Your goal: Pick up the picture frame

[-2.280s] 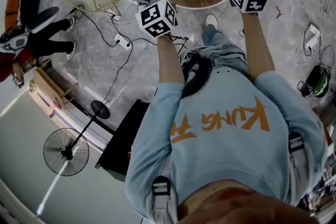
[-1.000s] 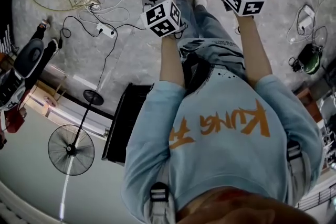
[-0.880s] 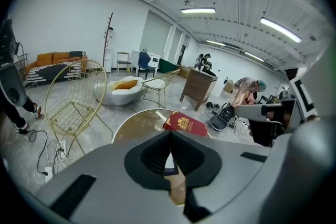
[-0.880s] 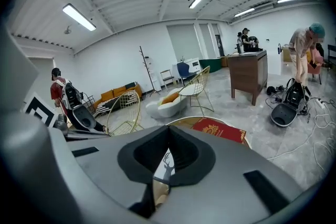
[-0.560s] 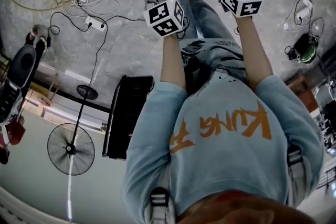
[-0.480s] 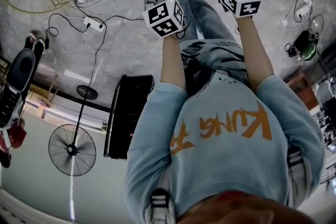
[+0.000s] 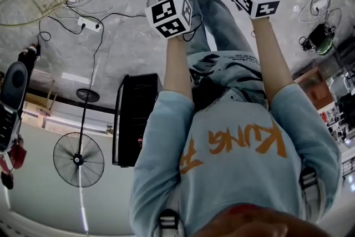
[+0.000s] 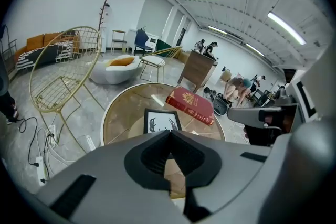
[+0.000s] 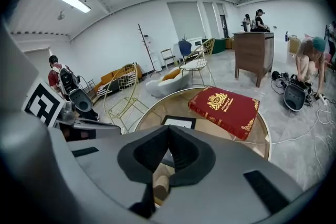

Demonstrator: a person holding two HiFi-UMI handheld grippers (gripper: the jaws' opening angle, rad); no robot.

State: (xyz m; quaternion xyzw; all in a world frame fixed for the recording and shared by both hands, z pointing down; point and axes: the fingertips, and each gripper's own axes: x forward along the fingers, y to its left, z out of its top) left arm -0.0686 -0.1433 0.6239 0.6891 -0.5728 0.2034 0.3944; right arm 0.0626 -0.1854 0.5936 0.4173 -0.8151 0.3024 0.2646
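The frame is a thin black rectangle around a white print of dark deer antlers. It lies flat on a round glass-topped table, toward its near side. A red book with gold ornament lies just beside it, to the right and a little farther off. A gold wire chair stands left of the table, and a power strip with cables lies on the grey floor. The left gripper and right gripper hang above the table's near edge, each with its jaws pressed together on nothing, both apart from the frame.
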